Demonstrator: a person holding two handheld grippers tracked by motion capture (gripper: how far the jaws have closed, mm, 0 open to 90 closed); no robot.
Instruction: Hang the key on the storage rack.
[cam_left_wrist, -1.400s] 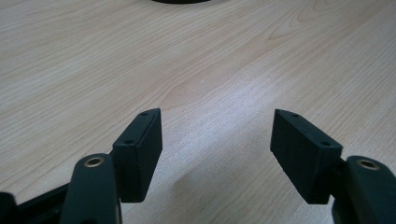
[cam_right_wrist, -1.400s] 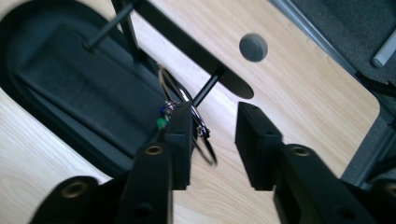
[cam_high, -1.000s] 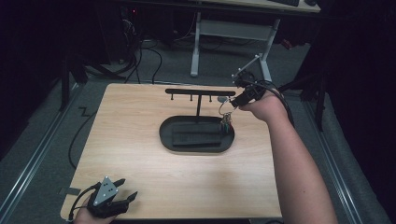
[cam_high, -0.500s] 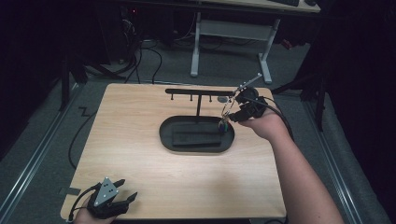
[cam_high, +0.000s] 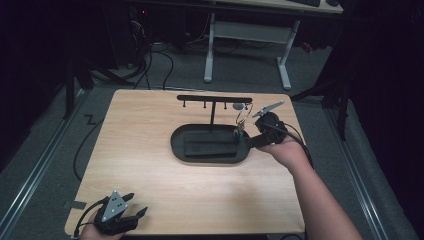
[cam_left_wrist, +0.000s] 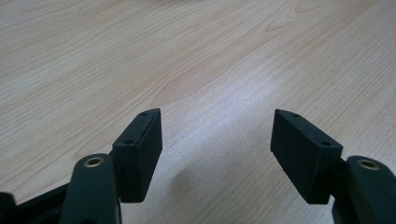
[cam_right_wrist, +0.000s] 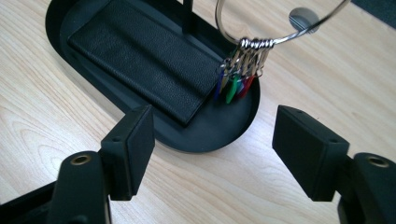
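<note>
Keys (cam_right_wrist: 236, 84) on a big wire ring (cam_high: 243, 116) hang from the black stand's (cam_high: 214, 99) right end over its tray (cam_high: 181, 151), freed by the right tool (cam_high: 248, 141), jaws just opening and empty; swinging could unhook them.

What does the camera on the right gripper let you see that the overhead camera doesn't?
Right gripper view alone: coloured tags, blue, green and red, strung on the key ring, and the grain of the black leather pad in the tray. High view alone: the whole table, the left gripper open near its front corner, and the stand's T-bar with pegs. Both: ring, tray, and the open right gripper, nothing between its jaws.
</note>
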